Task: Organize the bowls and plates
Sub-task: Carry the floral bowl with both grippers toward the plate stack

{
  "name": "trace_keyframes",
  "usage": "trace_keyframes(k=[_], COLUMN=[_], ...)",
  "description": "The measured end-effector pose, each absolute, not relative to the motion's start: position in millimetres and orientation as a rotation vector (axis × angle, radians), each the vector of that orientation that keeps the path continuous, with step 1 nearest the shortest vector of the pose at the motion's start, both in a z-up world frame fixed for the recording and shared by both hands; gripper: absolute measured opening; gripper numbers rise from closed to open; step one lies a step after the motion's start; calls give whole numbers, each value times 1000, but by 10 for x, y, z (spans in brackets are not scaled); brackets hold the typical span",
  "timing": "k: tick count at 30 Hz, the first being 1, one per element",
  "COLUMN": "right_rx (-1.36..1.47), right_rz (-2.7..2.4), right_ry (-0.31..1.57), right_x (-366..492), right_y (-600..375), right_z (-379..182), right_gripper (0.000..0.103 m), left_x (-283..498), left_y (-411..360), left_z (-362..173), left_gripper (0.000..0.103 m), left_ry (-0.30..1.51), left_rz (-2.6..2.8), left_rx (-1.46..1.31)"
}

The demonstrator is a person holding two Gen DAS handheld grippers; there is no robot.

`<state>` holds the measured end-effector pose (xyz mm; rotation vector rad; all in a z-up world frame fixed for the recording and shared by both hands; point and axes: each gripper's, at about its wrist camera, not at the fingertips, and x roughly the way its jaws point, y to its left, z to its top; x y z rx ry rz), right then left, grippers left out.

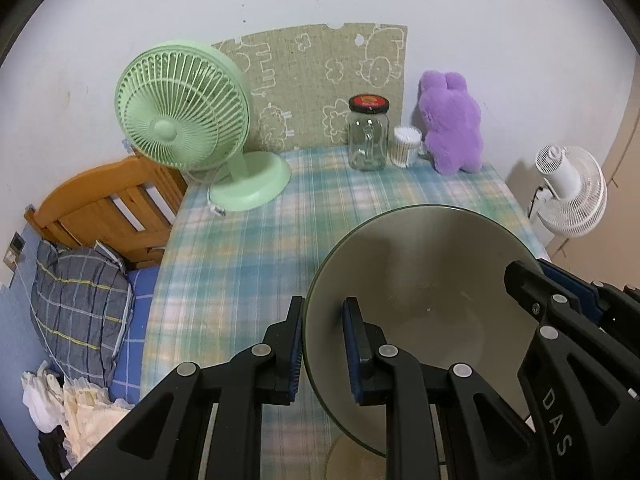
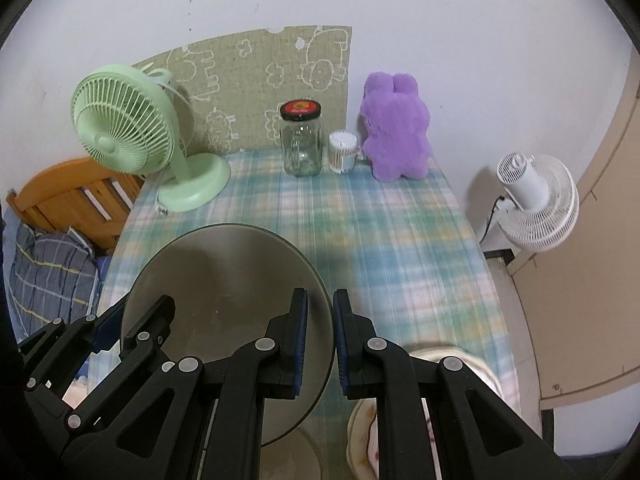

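We held the smoked-glass bowl (image 1: 420,300) by opposite rims, left gripper (image 1: 322,350) and right gripper (image 2: 320,344) both clamped; rigid, slippery, breakable, we judged.

Two claws: the left claw (image 1: 322,350) and the right claw (image 2: 320,346). One grey bowl (image 1: 424,280). Two fans: one green fan (image 1: 184,120) at upper left, one white fan (image 1: 572,192) at right. One glass jar (image 1: 368,136), one tub of cotton swabs (image 1: 407,146), one purple plush toy (image 1: 452,124), one pillow (image 1: 80,304) at lower left.
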<state>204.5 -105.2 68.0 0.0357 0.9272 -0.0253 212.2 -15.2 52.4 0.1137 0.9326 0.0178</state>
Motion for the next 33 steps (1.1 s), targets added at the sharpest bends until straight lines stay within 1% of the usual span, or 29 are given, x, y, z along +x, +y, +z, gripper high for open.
trace_keyframes(k=[19, 33], right_rx=[58, 53], right_rz=[-81, -86], right_ry=[1035, 1115], right_x=[1257, 1135], right_y=[-985, -1007], right_z=[111, -210], right_gripper=[16, 16], left_x=[1440, 1340], left_y=[-91, -113], left_z=[-34, -331], left_gripper=[16, 16], left_ry=[1029, 1103], left_rz=[-47, -50], left_rx=[124, 134])
